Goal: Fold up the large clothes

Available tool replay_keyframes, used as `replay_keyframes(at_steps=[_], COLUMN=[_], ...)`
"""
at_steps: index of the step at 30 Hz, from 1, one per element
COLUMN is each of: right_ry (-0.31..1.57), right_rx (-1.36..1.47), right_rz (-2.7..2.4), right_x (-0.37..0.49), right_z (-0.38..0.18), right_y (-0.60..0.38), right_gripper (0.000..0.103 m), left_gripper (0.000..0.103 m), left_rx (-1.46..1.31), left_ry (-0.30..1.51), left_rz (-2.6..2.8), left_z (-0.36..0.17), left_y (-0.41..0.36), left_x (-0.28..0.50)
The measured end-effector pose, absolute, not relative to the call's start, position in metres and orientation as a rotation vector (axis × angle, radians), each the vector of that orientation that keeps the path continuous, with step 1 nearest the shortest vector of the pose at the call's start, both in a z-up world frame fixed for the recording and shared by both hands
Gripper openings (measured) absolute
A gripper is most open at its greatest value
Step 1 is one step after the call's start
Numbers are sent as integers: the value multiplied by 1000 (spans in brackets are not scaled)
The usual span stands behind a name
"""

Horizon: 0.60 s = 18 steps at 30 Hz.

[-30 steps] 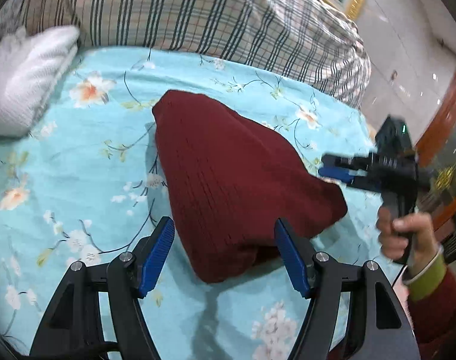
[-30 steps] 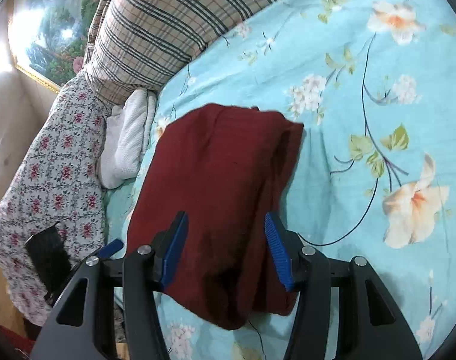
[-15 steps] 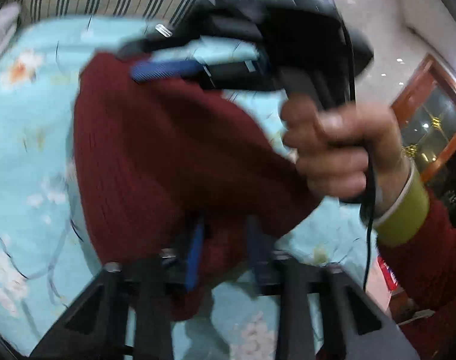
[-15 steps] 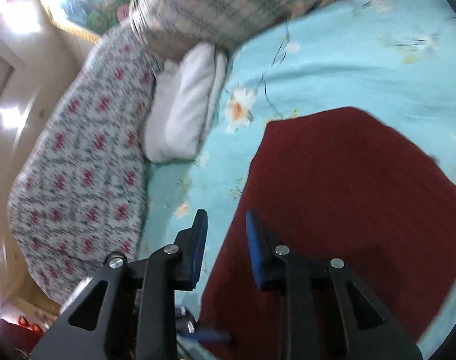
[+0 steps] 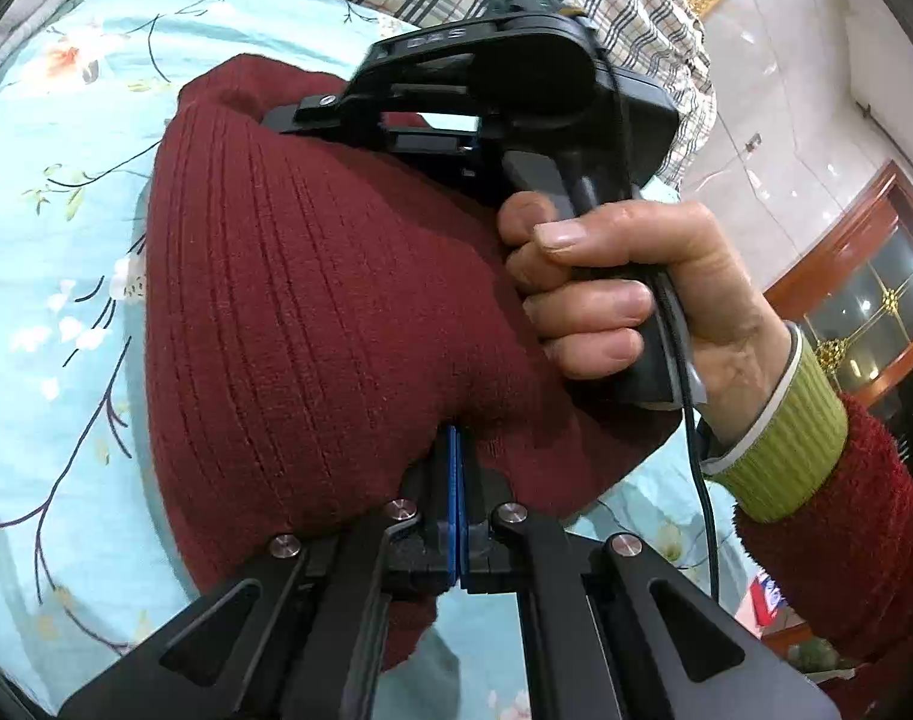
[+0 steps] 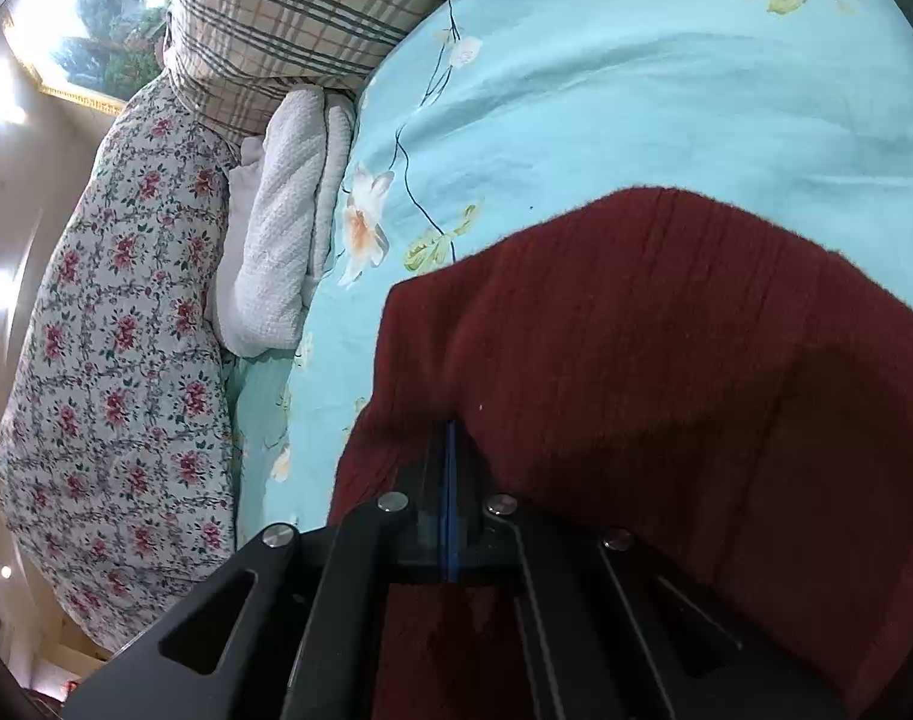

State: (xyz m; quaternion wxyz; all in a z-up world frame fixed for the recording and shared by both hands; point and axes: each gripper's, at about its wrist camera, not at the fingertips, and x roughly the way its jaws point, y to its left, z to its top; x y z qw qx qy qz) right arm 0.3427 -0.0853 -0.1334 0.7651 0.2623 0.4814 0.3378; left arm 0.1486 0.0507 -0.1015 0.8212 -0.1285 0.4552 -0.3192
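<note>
A dark red ribbed sweater (image 5: pixel 312 312) lies folded on the light blue floral bedsheet (image 5: pixel 48 228). My left gripper (image 5: pixel 456 438) is shut on the sweater's near edge, blue pads together and the knit bunched over their tips. In the left wrist view a hand (image 5: pixel 606 300) with a green cuff holds the black body of the right gripper (image 5: pixel 486 78), which reaches across the sweater's far side. Seen from its own camera, my right gripper (image 6: pixel 450 429) is shut on another edge of the sweater (image 6: pixel 666 360). The fabric hides both grippers' tips.
A plaid pillow (image 6: pixel 288 6) lies at the head of the bed. Beside it are a folded white towel (image 6: pixel 282 222) and a rose-patterned quilt (image 6: pixel 114 312). A wooden cabinet with glass doors (image 5: pixel 864 276) stands past the bed's right edge.
Both grippers were open above the sweater and have closed on its edges. The right one swung in from the right to the far side. The left one came down to the near edge.
</note>
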Motion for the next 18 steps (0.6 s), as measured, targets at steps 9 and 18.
replay_keyframes(at_steps=[9, 18], right_ry=[898, 843], right_rx=[558, 579], right_rz=[688, 428], right_x=[238, 156], right_z=[-82, -97], right_y=[-138, -204], right_gripper=[3, 39], left_gripper=[33, 50], left_rx=[-355, -339], left_ry=[844, 873], left_rz=[-638, -477], left_z=[-46, -47], left_y=[102, 114], left_x=[118, 142])
